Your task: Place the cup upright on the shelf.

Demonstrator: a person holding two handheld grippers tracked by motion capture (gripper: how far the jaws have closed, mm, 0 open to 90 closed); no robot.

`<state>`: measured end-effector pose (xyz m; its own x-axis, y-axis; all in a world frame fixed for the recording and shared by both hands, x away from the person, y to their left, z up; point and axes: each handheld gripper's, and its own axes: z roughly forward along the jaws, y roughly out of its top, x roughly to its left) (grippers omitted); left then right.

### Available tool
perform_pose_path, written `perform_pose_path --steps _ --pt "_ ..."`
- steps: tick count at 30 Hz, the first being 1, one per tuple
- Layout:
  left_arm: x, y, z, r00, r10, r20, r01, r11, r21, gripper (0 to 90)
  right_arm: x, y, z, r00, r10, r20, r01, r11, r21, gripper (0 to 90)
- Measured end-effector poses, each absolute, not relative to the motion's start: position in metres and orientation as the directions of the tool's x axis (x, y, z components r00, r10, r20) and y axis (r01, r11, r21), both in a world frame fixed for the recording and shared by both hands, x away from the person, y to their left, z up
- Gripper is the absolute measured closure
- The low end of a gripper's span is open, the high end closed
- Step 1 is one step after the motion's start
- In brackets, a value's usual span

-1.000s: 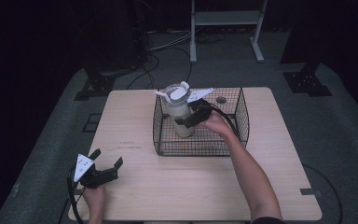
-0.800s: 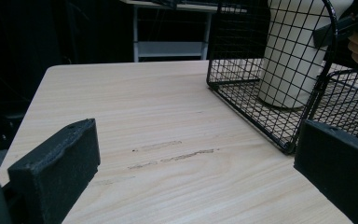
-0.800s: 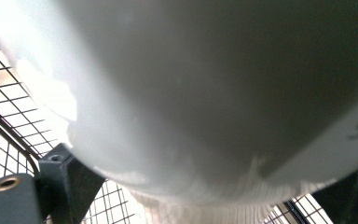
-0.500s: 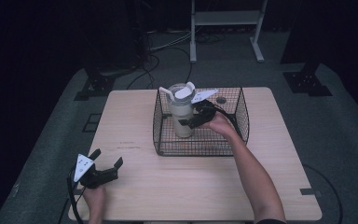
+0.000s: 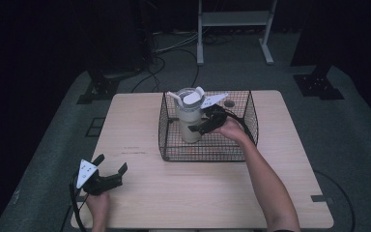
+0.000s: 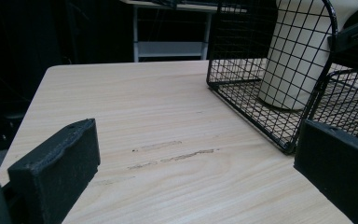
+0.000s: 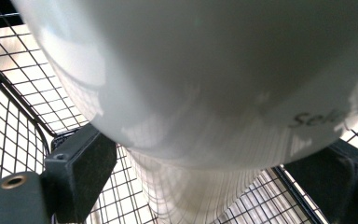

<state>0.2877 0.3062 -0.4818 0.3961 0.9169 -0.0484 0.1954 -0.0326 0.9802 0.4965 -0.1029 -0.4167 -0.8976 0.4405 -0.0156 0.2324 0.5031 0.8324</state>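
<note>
Lower now, the bottle (image 5: 189,121) stands in the basket (image 5: 251,116), my right gripper (image 5: 204,126) clamping it; next, release. Left gripper (image 5: 110,170) idles wide.

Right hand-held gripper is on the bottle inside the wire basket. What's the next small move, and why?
Probably a straight lift. The right hand-held gripper has its jaws on either side of the white bottle, which stands upright in the wire basket. Going straight up should keep it off the walls. The left hand-held gripper sits open, apart.
</note>
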Motion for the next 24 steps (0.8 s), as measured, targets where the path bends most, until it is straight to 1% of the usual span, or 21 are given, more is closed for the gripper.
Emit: perform_pose_path --steps 14,20,24 --pt "0.288 0.306 -0.482 0.397 0.917 -0.048 0.195 -0.033 0.98 0.0 0.492 -0.107 -0.416 -0.893 0.448 -0.026 0.235 0.516 0.824 12.6" --pt "0.288 0.306 -0.482 0.397 0.917 -0.048 0.195 -0.033 0.98 0.0 0.488 -0.113 -0.412 -0.89 0.454 -0.032 0.233 0.516 0.824 17.7" --pt "0.288 0.306 -0.482 0.397 0.917 -0.047 0.195 -0.034 0.98 0.0 0.485 -0.12 -0.408 -0.88 0.475 -0.017 0.256 0.504 0.825 17.9"
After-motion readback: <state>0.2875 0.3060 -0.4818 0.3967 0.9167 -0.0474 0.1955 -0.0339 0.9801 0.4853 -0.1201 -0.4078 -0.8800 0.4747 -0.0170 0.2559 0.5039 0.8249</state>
